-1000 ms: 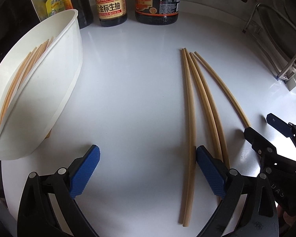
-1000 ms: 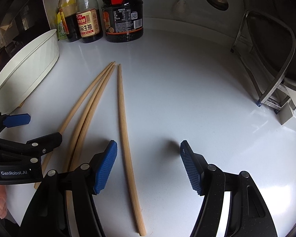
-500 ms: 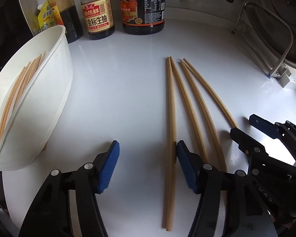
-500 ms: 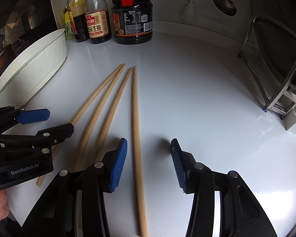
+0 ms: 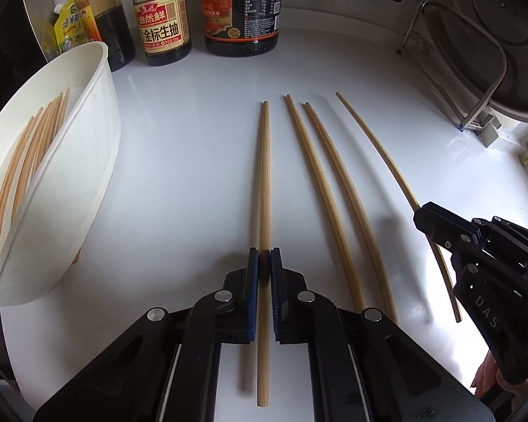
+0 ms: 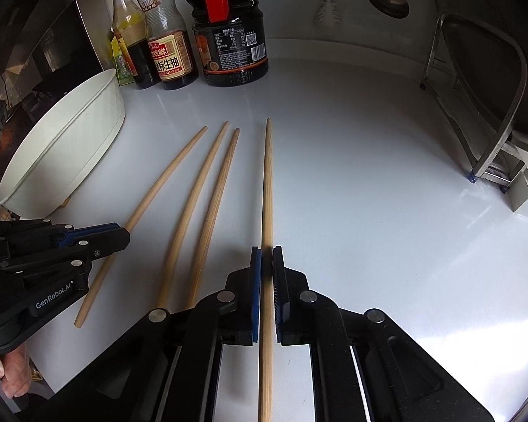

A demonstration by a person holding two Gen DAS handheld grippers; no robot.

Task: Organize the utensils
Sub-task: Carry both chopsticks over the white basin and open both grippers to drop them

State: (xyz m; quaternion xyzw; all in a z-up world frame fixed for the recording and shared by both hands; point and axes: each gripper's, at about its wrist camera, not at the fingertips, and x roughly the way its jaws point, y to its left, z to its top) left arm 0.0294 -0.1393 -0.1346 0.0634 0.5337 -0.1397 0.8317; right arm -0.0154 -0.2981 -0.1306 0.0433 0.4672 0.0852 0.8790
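Now: left tool (image 5: 264,269) and right tool (image 6: 266,263), jaws just closed, each gripping one bamboo chopstick, leftmost (image 5: 263,183) and rightmost (image 6: 266,190), on the desk (image 6: 352,176). Two loose between. White bowl (image 5: 88,161) holds others; transfer likely next.

Each claw is matte black plastic with blue ribbed pads lining the inner faces of its two fingers and round silver screw heads at the linkage pivots behind them. The left claw (image 6: 118,235) carries white "GenRobot.AI" lettering, the right claw (image 5: 422,214) raised "DAS" letters.
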